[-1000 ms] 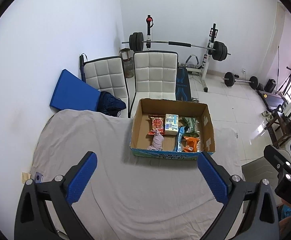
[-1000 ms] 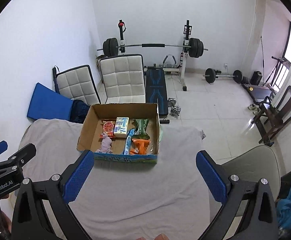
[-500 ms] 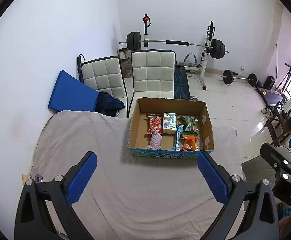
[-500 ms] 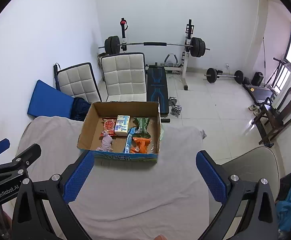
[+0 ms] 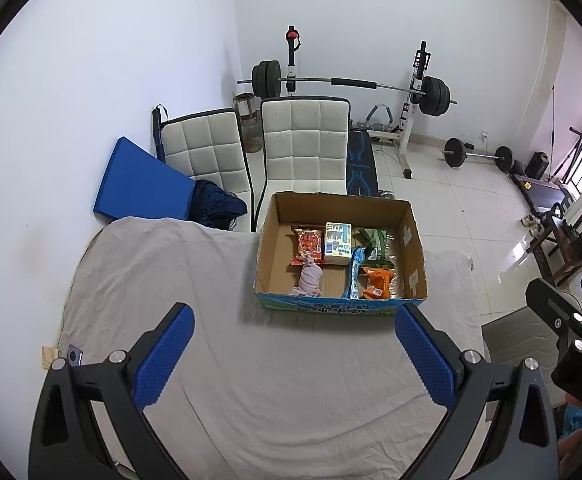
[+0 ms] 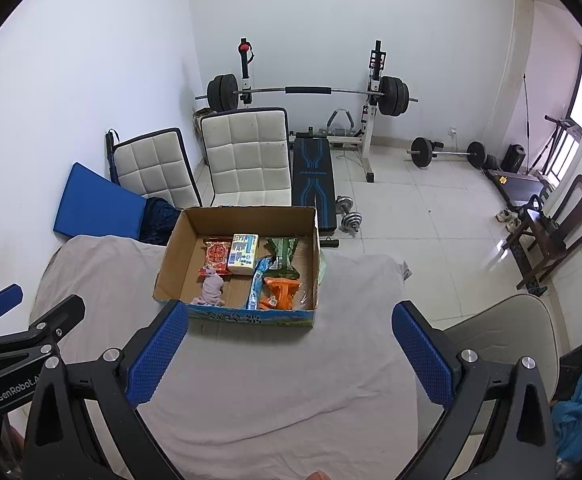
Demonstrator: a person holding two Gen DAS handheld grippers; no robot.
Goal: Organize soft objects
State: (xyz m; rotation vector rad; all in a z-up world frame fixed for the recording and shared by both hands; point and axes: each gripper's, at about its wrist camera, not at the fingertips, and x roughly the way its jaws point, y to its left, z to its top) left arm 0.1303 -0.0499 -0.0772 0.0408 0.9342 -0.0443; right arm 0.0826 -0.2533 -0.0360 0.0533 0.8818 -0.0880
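The left gripper (image 5: 293,354) and right gripper (image 6: 291,350) were both spread wide, holding nothing. The cardboard box (image 5: 411,240) sat on the grey sheet (image 5: 251,380), soft packets inside. Its front writing was too small to read. "GenRobot" showed on one gripper.

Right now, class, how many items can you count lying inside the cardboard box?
6. Back row: red packet, white carton, green packet. Front row: pink cloth, blue packet, orange packet. Something more may lie hidden under them.
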